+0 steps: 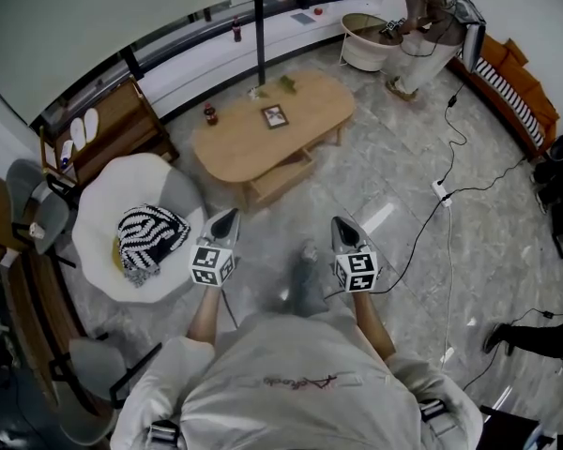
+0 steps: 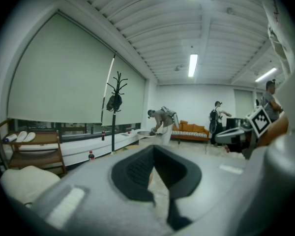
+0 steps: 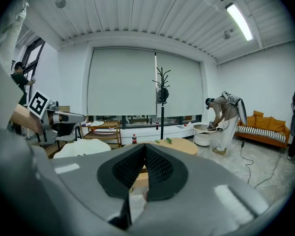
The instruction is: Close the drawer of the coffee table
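Note:
The oval wooden coffee table stands ahead of me in the head view. Its drawer is pulled out from the near side. Both grippers hang in the air well short of it, pointing toward it. My left gripper is shut with nothing held, and in the left gripper view its pads meet. My right gripper is also shut and empty. In the right gripper view the table shows just past the closed pads.
On the table stand a cola bottle and a small picture frame. A white round chair with a striped cushion sits left. A coat stand rises behind. Cables and a power strip lie right. A person bends at the back.

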